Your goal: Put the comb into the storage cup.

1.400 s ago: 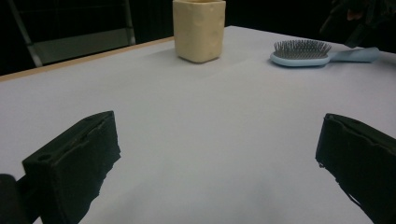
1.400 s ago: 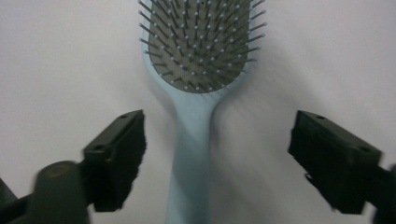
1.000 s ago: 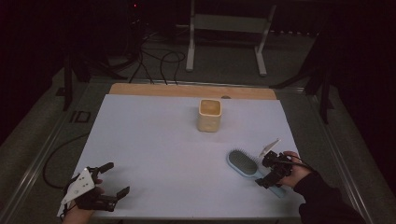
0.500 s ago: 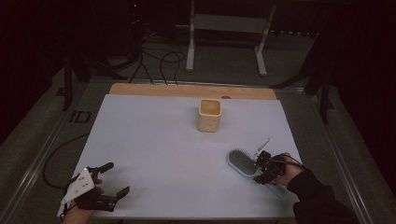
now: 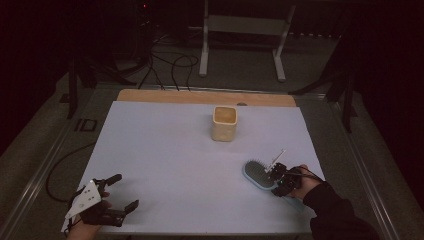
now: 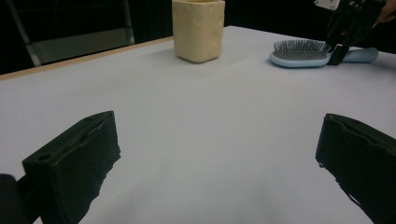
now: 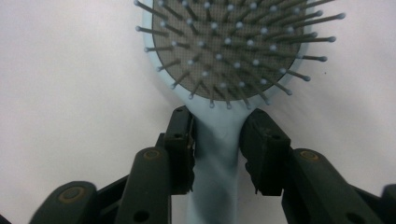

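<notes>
A light-blue hairbrush [image 5: 257, 172] [image 6: 299, 52] lies bristles up on the white table [image 5: 165, 150], right of centre. My right gripper [image 5: 275, 175] [image 7: 217, 135] [image 6: 343, 32] straddles the handle's neck just below the brush head [image 7: 224, 46]. Its jaws have just been closing, and both pads now rest against the handle's sides. My left gripper [image 5: 126, 191] [image 6: 217, 154] sits at the near left corner, wide open, with nothing between its fingers. A cream square cup [image 5: 224, 123] [image 6: 198, 29] stands upright toward the table's back.
A wooden strip [image 5: 200, 96] runs along the table's far edge. Beyond it a metal stand [image 5: 240, 45] and cables [image 5: 170, 62] sit on the dark floor. The table's right edge is close to my right hand [image 5: 305, 182].
My right gripper edged left along the handle toward the brush head, and its jaws narrowed from wide apart onto the handle. The left gripper, the brush and the cup stayed put.
</notes>
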A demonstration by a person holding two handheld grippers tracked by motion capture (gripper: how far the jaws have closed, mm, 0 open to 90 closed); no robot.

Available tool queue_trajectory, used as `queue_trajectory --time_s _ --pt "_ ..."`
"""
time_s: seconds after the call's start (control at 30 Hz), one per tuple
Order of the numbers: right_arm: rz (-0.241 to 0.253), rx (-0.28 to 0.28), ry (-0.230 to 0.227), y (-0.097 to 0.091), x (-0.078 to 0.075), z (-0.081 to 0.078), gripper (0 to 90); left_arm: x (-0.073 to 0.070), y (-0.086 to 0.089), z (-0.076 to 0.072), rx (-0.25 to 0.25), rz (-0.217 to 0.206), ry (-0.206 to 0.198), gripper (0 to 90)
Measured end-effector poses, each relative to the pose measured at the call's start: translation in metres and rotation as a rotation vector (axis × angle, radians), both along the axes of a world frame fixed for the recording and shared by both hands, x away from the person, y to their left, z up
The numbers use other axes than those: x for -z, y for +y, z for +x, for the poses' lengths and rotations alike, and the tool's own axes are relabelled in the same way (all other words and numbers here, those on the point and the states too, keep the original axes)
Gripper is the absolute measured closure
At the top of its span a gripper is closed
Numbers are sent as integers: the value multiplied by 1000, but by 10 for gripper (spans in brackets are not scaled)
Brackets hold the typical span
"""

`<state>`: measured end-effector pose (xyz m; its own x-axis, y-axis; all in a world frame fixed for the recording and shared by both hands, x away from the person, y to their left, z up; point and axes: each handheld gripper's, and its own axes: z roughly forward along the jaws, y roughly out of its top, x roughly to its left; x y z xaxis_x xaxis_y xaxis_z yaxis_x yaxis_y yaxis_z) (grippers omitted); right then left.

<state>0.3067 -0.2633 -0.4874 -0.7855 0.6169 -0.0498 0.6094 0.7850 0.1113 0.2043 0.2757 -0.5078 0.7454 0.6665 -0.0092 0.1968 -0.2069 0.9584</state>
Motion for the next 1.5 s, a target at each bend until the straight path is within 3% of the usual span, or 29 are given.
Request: queue_trajectory --time_s 0.3,0.63,0.8,0.87,1.07,1.27,1.5 --pt "-32 24 -16 7 1 -4 702 0 0 0 2 1 1 0" --pt "11 47 -34 2 -1 -4 705 0 0 0 1 2 2 0" --pt "71 60 -77 2 -10 -4 705 0 0 0 2 4 2 0" --pt "103 84 -142 3 -15 -4 706 0 0 0 2 4 2 0" --pt "190 98 -204 4 -26 -2 706 0 0 0 1 4 3 0" --pt "285 96 -210 9 -30 1 705 0 0 0 -3 3 1 0" --pt "330 75 -242 17 -39 2 705 0 0 1 -5 -4 6 0"
